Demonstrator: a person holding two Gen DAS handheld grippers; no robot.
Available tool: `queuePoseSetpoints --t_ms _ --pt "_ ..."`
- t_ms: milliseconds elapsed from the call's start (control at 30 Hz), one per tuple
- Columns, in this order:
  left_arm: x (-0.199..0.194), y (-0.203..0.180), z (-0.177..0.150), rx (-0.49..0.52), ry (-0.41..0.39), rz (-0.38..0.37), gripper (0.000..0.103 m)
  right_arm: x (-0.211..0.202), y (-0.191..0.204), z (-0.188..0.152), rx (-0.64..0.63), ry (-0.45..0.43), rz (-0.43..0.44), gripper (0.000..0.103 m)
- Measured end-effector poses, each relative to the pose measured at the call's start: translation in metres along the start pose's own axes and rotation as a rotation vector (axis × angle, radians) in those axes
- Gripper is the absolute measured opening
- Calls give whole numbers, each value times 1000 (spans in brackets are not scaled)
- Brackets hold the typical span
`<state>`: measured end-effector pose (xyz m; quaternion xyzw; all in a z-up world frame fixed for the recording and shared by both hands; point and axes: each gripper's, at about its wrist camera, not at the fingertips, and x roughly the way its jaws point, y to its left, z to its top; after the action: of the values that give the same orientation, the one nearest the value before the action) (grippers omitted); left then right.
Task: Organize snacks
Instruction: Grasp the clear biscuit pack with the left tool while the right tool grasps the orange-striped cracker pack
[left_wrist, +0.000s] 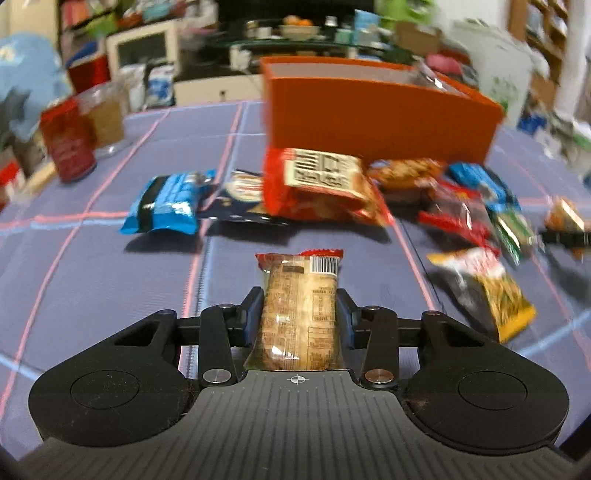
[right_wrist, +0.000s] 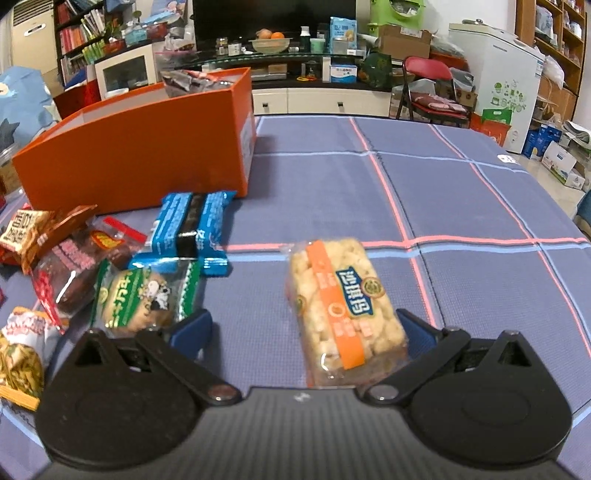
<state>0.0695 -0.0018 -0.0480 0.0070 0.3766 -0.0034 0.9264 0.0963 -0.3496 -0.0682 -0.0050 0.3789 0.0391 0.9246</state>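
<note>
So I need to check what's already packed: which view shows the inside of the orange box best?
The right wrist view: the orange box is sharp, with dark packets at its far end. In the left wrist view it is blurred.

An orange box (right_wrist: 147, 147) stands on a blue tablecloth (right_wrist: 461, 206) with pink check lines.

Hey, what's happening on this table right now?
A person is sorting snacks with two handheld grippers. The left gripper is shut on a clear-wrapped rice cracker pack. The right gripper is open, its fingers either side of an orange-banded puffed snack bar lying on the plaid tablecloth. More packets lie loose in front of the orange box.
</note>
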Motion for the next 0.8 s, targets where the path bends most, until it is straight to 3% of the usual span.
queuePoseSetpoints --t_ms 67,200,467,600,733,800 --pt "1 -2 1 17 -1 13 15 0 0 0 0 -5 0 102" --pt "3 2 2 -9 15 16 32 0 -3 -2 0 -19 2 102" --pt "3 3 4 -35 22 33 44 -2 -6 -1 -2 -2 -3 102" --pt "4 2 4 -35 21 36 44 -5 -9 -1 22 -27 29 102" --pt "3 2 4 -35 13 26 33 -3 -5 -1 -3 -38 -3 88" --pt "2 0 4 -29 5 14 6 -5 -4 -1 -9 -52 -3 74"
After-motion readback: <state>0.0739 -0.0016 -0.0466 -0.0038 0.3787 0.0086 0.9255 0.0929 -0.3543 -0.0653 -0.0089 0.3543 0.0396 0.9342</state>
